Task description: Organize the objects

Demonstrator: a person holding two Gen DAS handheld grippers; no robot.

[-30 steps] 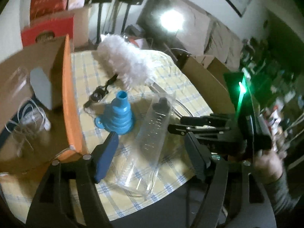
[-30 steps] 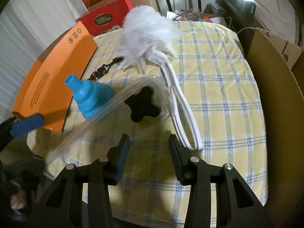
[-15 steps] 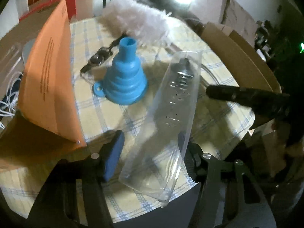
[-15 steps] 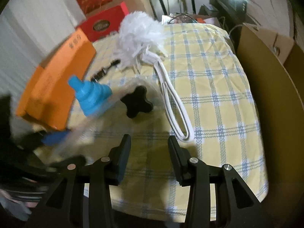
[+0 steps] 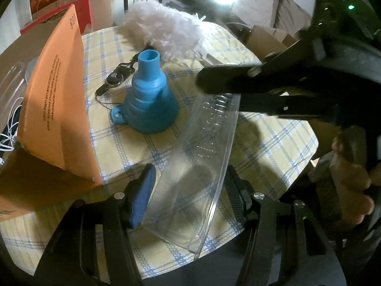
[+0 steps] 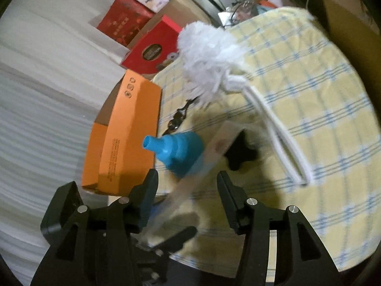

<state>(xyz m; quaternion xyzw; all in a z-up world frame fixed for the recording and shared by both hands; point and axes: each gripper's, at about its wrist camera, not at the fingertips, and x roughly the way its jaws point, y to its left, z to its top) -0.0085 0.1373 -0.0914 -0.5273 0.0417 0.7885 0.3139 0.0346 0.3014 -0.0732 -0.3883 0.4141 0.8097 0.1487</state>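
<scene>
The left tool (image 5: 188, 186) closes its jaws on the near end of a clear tray (image 5: 202, 157) lying on the checked bench (image 5: 269, 143). The right tool (image 6: 187, 190) straddles the tray's far end, jaws just widening, pads apart from it. A blue funnel (image 5: 148, 97) stands just left of the tray, a white duster (image 5: 164, 31) beyond, an orange box (image 5: 54, 109) further left.

One blue funnel (image 5: 148, 96), one clear tray (image 5: 200, 166), one white duster (image 5: 164, 32), one black knob (image 6: 240, 153), one metal clip (image 5: 114, 79), one orange box (image 6: 123, 138), two red boxes (image 6: 152, 47), one checked tablecloth (image 6: 321, 109), two grippers (image 5: 188, 195).
</scene>
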